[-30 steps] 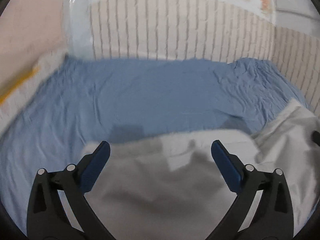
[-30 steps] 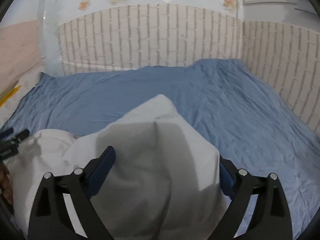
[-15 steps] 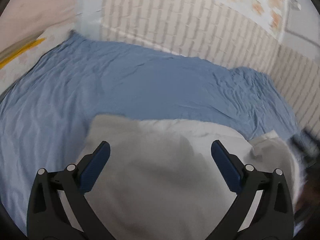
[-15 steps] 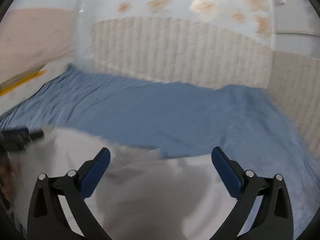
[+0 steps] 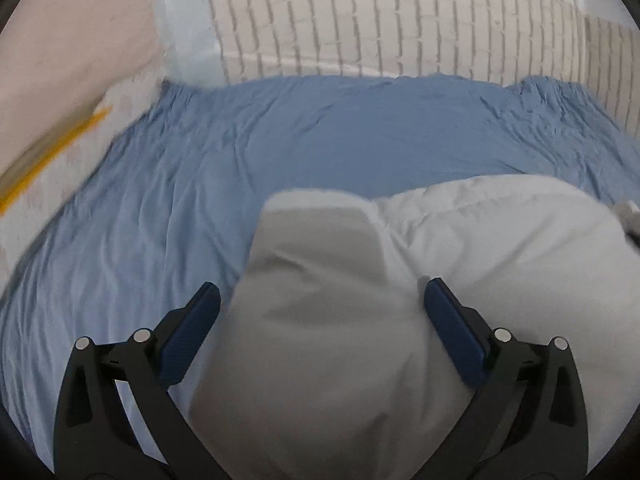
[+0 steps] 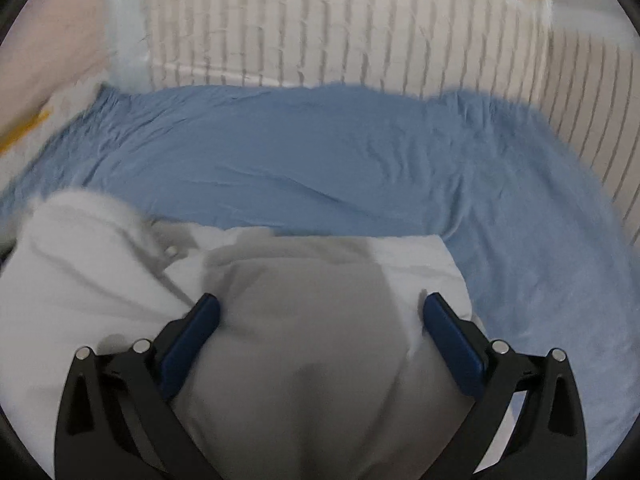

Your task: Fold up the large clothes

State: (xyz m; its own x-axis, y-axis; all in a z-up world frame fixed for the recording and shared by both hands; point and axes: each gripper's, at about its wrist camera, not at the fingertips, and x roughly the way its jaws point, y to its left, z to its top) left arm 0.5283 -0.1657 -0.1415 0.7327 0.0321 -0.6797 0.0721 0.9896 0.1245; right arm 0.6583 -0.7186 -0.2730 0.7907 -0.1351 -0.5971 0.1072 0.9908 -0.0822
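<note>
A large white garment (image 5: 420, 280) lies bunched on the blue bedsheet (image 5: 320, 128). It fills the lower middle and right of the left wrist view. My left gripper (image 5: 322, 300) is open, its blue pads wide apart over the garment's left part. In the right wrist view the white garment (image 6: 312, 320) spreads from the left edge to the middle, with a small button (image 6: 171, 251) showing. My right gripper (image 6: 320, 312) is open, its pads wide apart above the cloth. Neither gripper holds any cloth.
The blue sheet (image 6: 360, 152) covers the bed up to a white brick-pattern wall (image 5: 400, 20) at the back and right. A pale pillow or cover with a yellow stripe (image 5: 52, 152) lies at the left edge.
Both views have swung. The garment has bunched up and shifted right in the left wrist view and left in the right wrist view. Both grippers stay open.
</note>
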